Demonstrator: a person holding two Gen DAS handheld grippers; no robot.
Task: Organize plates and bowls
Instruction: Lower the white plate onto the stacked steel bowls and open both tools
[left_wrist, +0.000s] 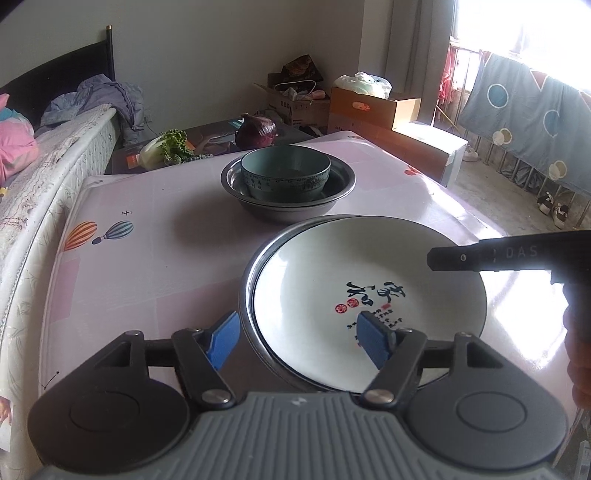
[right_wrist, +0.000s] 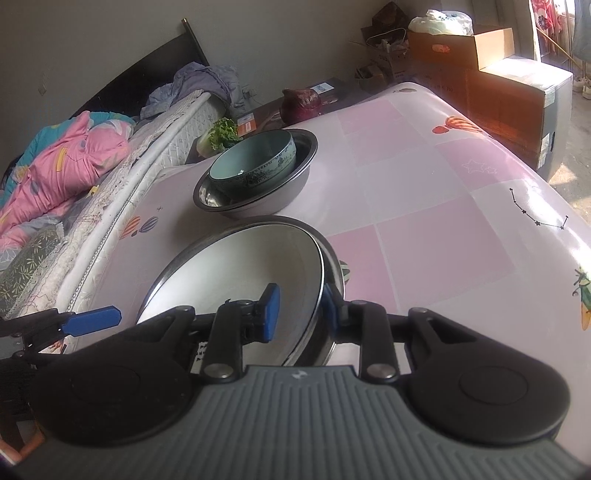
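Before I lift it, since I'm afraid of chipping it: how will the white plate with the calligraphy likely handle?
The white plate looks like glazed ceramic, so probably stiff, fairly heavy and breakable. Its glossy surface reflects the window, so the pads may slip. It lies nested in a metal dish, slightly off centre, so it could slide or clink against the rim. The right gripper straddles both rims; whether it pinches them is unclear.

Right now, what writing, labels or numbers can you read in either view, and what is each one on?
"DAS": on the right gripper, the rest cut off.
White plate: dark brush characters and red seals, not legible to me.
Green bowl: band of small characters, too small.
Cardboard box: print too blurred.
Orange label by the greens: unreadable.
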